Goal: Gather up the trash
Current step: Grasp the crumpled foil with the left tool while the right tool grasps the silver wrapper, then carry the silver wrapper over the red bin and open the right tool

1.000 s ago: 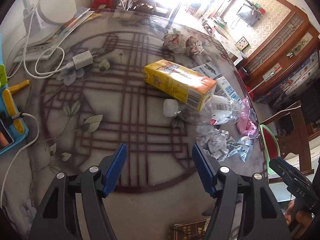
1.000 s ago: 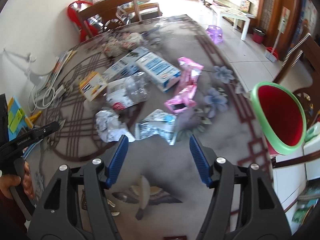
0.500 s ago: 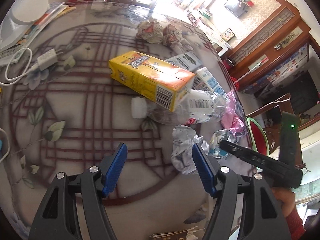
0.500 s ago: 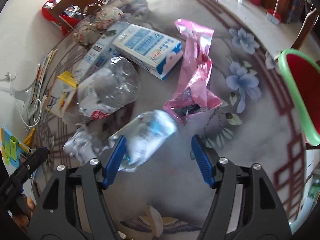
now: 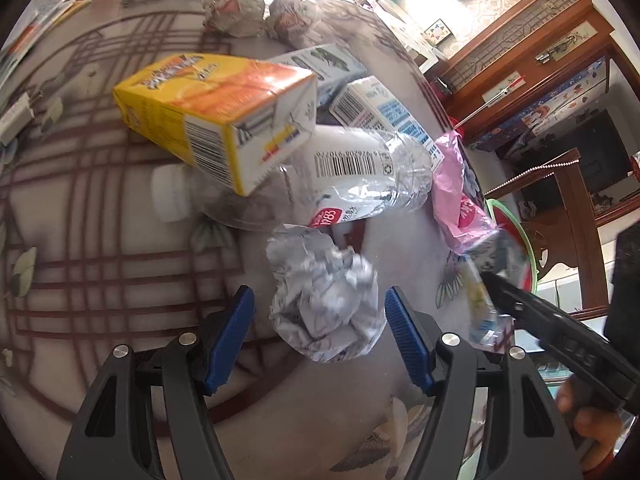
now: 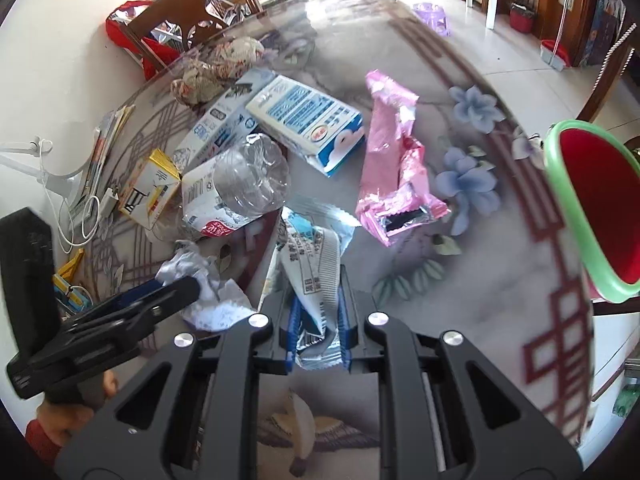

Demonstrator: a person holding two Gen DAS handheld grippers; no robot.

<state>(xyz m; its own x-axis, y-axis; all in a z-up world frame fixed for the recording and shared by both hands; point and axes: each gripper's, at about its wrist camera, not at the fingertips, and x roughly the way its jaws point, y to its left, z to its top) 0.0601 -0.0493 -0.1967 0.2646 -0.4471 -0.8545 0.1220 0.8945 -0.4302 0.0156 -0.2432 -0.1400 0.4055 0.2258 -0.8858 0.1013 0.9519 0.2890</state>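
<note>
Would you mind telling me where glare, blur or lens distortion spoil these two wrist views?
Left wrist view: the window glare at the top washes out; the right gripper and its blue-and-white wrapper smear with motion; the crumpled paper ball stays sharp. Right wrist view: fisheye bends the table edge and stretches the red bin; glare whitens the far floor.
</note>
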